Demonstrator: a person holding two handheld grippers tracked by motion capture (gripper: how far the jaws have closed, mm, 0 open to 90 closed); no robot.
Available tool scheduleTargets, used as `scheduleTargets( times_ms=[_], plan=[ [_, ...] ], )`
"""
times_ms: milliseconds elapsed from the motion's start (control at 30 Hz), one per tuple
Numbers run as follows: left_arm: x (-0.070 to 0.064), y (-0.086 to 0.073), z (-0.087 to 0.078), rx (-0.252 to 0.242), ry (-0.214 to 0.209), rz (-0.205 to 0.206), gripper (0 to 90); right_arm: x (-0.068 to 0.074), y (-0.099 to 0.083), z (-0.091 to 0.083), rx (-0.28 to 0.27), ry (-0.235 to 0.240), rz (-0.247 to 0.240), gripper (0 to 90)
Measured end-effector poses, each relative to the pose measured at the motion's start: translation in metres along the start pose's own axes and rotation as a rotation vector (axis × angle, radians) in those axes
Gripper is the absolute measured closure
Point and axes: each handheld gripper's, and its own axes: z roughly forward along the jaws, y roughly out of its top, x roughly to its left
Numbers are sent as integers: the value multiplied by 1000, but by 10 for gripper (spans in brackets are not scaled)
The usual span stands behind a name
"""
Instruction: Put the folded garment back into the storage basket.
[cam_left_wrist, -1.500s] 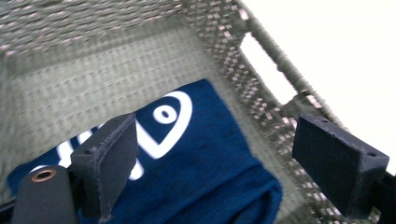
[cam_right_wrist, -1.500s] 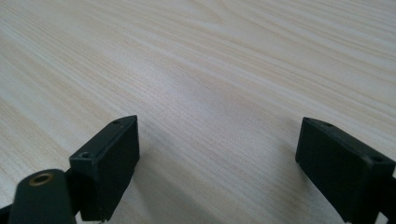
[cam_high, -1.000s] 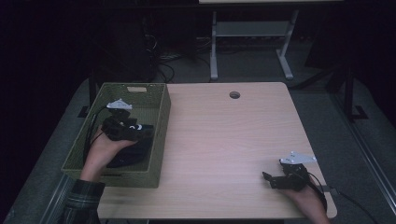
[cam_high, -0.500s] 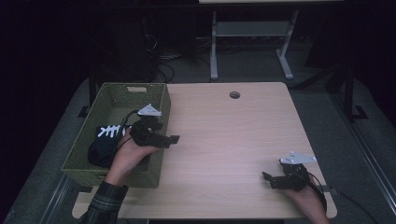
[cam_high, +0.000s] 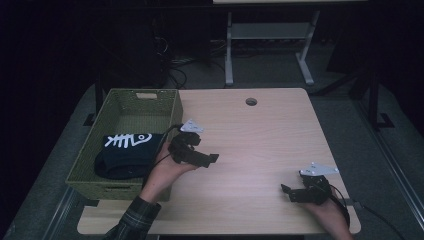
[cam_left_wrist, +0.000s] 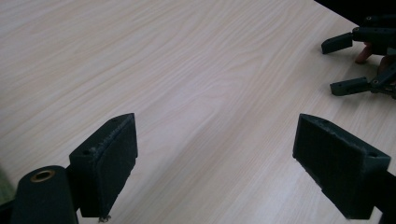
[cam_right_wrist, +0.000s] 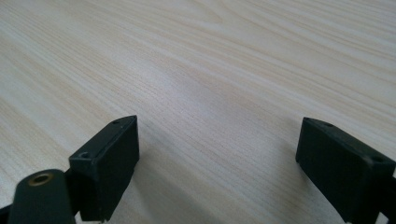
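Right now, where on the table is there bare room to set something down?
The widest bare patch is the table top between the left gripper and the right gripper, running back to the round hole. The far right corner is bare too. It is crowded in the green basket, where the black garment fills the near half.

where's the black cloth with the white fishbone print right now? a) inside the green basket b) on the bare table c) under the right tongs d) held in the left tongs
a: the black cloth lies on the floor of the green basket, while the left tongs hang open over bare wood with nothing between the jaws.
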Motion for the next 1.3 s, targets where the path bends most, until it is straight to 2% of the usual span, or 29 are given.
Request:
scheduleTargets(
  times_ms=[233, 333, 533, 733, 867, 1200, 1300],
  plan=[
    [-14, -5, 21, -3, -3, 34, 135, 0, 0, 0, 0, 0, 0, 130],
    [-19, -10, 31, -4, -4, 29, 134, 0, 0, 0, 0, 0, 1, 130],
    [-25, -22, 48, -14, 0, 61, 130, 0, 0, 0, 1, 0, 2, 130],
    [-26, -36, 64, -3, -13, 73, 128, 0, 0, 0, 1, 0, 1, 130],
    [-26, -44, 71, -20, 6, 77, 128, 0, 0, 0, 1, 0, 1, 130],
    [-23, -61, 89, -10, 44, 81, 128, 0, 0, 0, 0, 0, 3, 130],
    [-22, -66, 94, 2, 42, 75, 128, 0, 0, 0, 0, 0, 3, 130]
  ],
)
